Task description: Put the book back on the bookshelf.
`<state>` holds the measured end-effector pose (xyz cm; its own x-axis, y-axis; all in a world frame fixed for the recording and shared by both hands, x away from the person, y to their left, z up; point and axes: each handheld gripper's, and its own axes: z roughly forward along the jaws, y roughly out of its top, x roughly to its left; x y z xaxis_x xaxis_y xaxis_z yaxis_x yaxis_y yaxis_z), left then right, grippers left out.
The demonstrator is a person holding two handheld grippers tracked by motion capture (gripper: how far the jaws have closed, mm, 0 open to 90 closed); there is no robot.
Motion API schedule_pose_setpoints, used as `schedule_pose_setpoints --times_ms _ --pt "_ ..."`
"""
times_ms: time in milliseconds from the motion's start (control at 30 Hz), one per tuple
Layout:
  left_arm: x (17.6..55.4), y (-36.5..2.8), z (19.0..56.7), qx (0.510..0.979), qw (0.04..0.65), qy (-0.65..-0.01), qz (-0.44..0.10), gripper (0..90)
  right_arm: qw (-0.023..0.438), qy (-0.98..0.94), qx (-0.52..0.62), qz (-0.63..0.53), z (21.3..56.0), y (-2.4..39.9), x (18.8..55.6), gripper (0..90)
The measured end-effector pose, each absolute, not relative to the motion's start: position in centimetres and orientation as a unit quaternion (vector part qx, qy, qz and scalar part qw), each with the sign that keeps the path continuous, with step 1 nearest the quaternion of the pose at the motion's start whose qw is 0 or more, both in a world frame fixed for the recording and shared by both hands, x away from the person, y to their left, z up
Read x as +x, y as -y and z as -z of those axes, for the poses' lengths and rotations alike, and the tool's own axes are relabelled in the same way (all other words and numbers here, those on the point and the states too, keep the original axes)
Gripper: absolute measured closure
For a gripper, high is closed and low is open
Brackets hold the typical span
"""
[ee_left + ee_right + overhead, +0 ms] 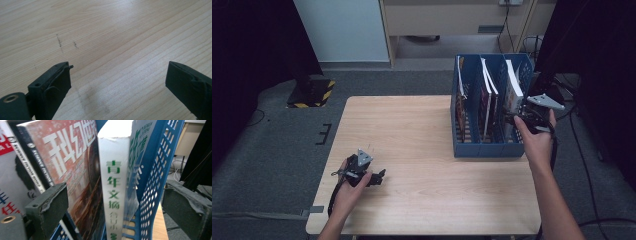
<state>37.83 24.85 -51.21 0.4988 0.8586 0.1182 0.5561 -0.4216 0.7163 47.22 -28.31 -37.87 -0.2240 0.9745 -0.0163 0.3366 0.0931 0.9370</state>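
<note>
Right hand-held gripper (115, 205) stands wide open around the white-spined book (113, 195) in the rightmost slot of the blue file rack (484, 147), apparently just placed or about to be gripped; left hand-held gripper (117, 82) idles, wide open, over the bare surface (112, 37); next move calls for clean withdrawal.

Blue lattice file rack (484, 149), white green-lettered book spine (113, 182), pale wood table (412, 130).

We see the file rack (484, 145) at the table's (412, 125) right edge, books (513, 90) standing in its compartments; our left gripper (379, 177) rests near the front left.
</note>
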Motion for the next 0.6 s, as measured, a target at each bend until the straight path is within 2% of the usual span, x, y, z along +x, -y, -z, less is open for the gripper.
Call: schedule_pose_setpoints --times_ms 600 --pt "37.8 -24.6 51.4 0.813 0.305 -0.434 -0.24 5.1 0.33 -0.669 0.496 -0.444 39.3 28.0 44.3 5.5"
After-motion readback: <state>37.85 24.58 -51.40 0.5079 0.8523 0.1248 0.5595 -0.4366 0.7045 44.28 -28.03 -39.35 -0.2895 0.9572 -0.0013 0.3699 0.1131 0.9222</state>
